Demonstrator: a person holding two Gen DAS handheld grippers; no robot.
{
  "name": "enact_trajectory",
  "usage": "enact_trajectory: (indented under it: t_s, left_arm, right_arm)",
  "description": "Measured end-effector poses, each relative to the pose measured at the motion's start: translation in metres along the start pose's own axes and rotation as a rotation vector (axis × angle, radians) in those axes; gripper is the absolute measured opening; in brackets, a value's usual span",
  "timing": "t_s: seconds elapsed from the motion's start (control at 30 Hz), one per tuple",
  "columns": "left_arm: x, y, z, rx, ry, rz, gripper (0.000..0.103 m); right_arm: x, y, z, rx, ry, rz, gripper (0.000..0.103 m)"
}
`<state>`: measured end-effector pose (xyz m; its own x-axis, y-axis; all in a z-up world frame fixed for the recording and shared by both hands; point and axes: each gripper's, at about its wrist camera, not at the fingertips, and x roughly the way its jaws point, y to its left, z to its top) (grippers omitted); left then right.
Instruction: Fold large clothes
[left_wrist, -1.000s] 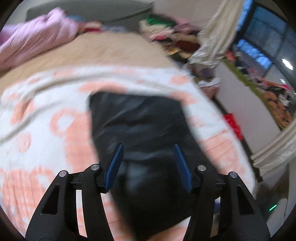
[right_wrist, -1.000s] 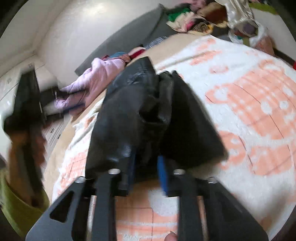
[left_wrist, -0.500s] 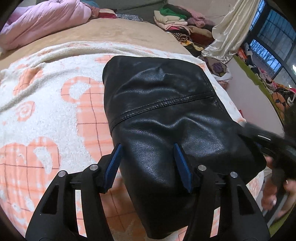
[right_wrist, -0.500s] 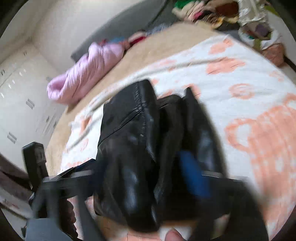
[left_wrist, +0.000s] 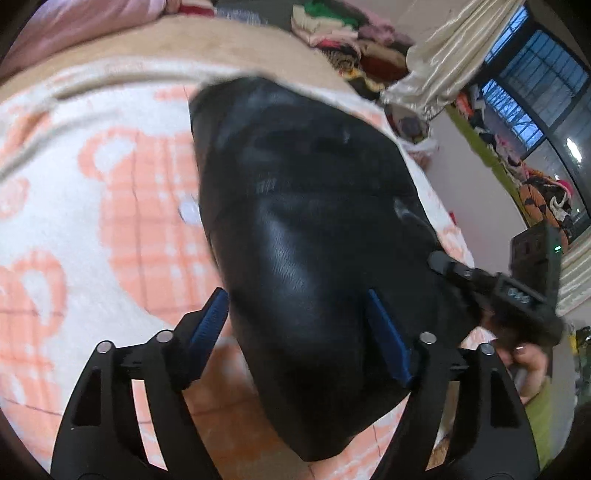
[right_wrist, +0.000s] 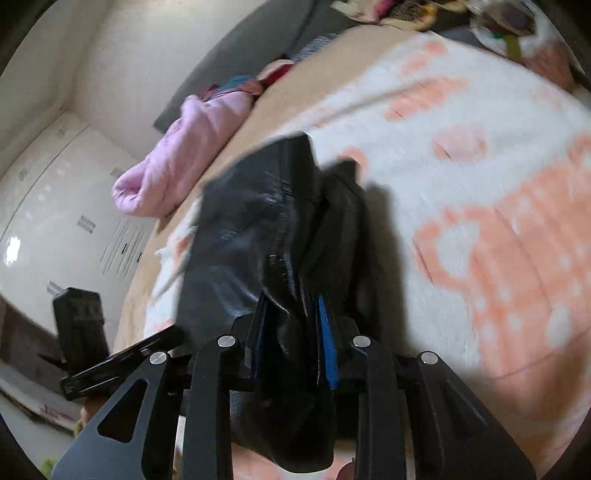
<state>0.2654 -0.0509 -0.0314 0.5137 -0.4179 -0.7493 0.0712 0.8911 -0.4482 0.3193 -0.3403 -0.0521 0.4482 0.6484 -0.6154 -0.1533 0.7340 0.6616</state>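
A black leather jacket (left_wrist: 306, 221), folded into a thick bundle, lies on a white and orange blanket (left_wrist: 110, 192) on the bed. My left gripper (left_wrist: 299, 332) is open, its blue pads on either side of the bundle's near end. My right gripper (right_wrist: 291, 332) is shut on a bunched edge of the jacket (right_wrist: 258, 229) at its near side. In the left wrist view the right gripper (left_wrist: 495, 291) shows at the jacket's right edge. In the right wrist view the left gripper (right_wrist: 110, 354) shows at the lower left.
A pink padded coat (right_wrist: 184, 147) lies at the head of the bed by a grey headboard (right_wrist: 236, 51). Piles of clothes (left_wrist: 343, 37) and a cream curtain (left_wrist: 450, 59) stand past the far right of the bed. A white cabinet (right_wrist: 55, 206) is on the left.
My right gripper has gone from open around the jacket's edge to shut on it. My left gripper stays open and has moved closer over the bundle.
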Motion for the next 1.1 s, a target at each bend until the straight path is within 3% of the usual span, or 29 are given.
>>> enact_trajectory:
  t_s: [0.17, 0.23, 0.3, 0.37, 0.4, 0.43, 0.53, 0.57, 0.6, 0.63, 0.77, 0.97, 1.07, 1.1]
  left_arm:
    - [0.010, -0.006, -0.003, -0.003, 0.001, 0.016, 0.074]
    - [0.012, -0.008, -0.003, -0.001, 0.003, 0.025, 0.075]
    - [0.011, -0.010, -0.002, 0.003, 0.000, 0.026, 0.075]
    - [0.011, -0.011, -0.001, 0.001, 0.000, 0.025, 0.075]
    - [0.011, -0.011, -0.002, -0.001, 0.000, 0.024, 0.075]
    - [0.010, -0.011, -0.002, 0.000, 0.000, 0.023, 0.075]
    - [0.009, -0.010, -0.002, 0.013, -0.004, 0.032, 0.075]
    - [0.009, -0.011, -0.003, 0.019, -0.005, 0.036, 0.076]
    - [0.009, -0.011, -0.003, 0.023, -0.005, 0.038, 0.076]
    - [0.009, -0.012, -0.003, 0.028, -0.002, 0.039, 0.076]
    - [0.009, -0.018, -0.001, 0.062, 0.002, 0.065, 0.076]
    - [0.006, -0.013, 0.007, 0.097, -0.002, 0.130, 0.080]
    - [0.009, -0.008, 0.006, 0.086, 0.015, 0.116, 0.080]
    - [0.010, -0.008, 0.004, 0.090, 0.012, 0.122, 0.081]
  right_arm:
    - [-0.002, 0.004, -0.007, -0.085, -0.038, -0.098, 0.032]
    - [-0.005, 0.005, -0.009, -0.095, -0.055, -0.132, 0.064]
    - [-0.012, 0.003, -0.012, -0.072, -0.064, -0.096, 0.067]
    - [-0.025, 0.002, -0.017, -0.052, -0.080, -0.058, 0.076]
    - [-0.030, 0.001, -0.019, -0.042, -0.081, -0.048, 0.087]
    - [-0.033, 0.000, -0.022, -0.030, -0.079, -0.034, 0.088]
    - [-0.035, -0.005, -0.031, 0.009, -0.043, -0.023, 0.085]
    - [-0.032, -0.008, -0.033, 0.026, -0.023, -0.031, 0.080]
    - [-0.026, -0.014, -0.036, 0.053, 0.003, -0.024, 0.063]
    - [-0.020, -0.019, -0.037, 0.093, 0.025, -0.002, 0.057]
    - [-0.019, -0.021, -0.042, 0.129, 0.015, 0.027, 0.046]
    - [-0.014, 0.010, -0.071, 0.129, 0.007, 0.034, 0.046]
    - [-0.012, 0.018, -0.070, 0.073, -0.002, -0.050, 0.055]
    - [-0.012, 0.017, -0.067, 0.073, 0.003, -0.065, 0.068]
